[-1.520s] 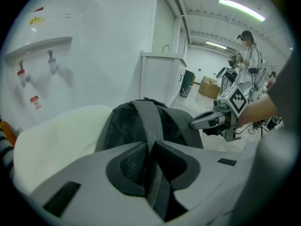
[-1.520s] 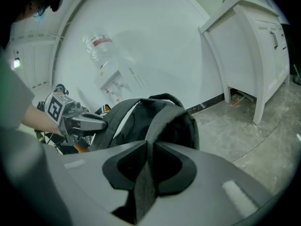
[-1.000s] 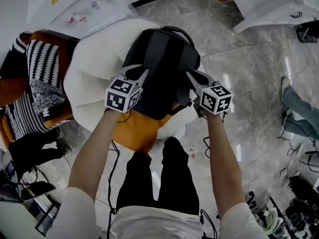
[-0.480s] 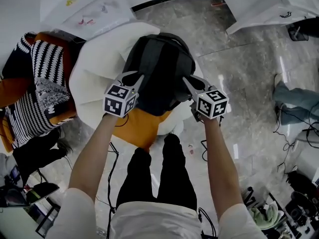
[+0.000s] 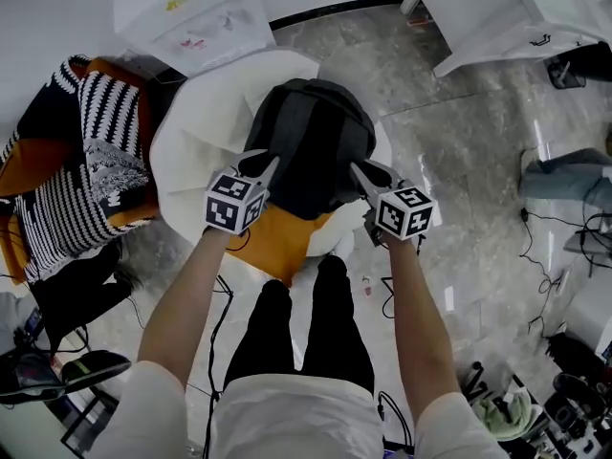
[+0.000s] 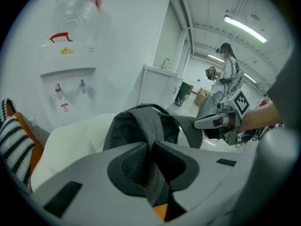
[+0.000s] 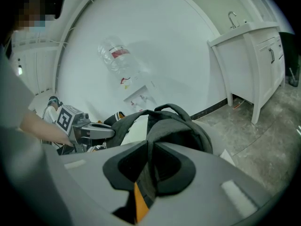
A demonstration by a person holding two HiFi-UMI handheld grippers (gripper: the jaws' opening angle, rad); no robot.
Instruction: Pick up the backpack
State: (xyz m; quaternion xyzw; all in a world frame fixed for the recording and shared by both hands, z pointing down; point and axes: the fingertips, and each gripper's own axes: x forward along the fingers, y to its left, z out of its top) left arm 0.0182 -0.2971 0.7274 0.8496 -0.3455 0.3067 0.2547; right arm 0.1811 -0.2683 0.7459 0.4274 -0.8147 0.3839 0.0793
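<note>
The dark grey backpack hangs between my two grippers above a white round seat. My left gripper is shut on the grey shoulder strap at the pack's left side. My right gripper is shut on the other strap at its right side. In the left gripper view the pack bulges just beyond the jaws, with the right gripper across it. In the right gripper view the pack's top handle arches up and the left gripper shows at the left.
An orange cushion lies under the pack. A striped cloth drapes an orange chair at the left. A water dispenser stands at the wall, and a white cabinet at the back right. Cables lie on the floor. A person stands far off.
Both grippers have risen together with the straps in their jaws, and the backpack has come up off the white seat with them.
</note>
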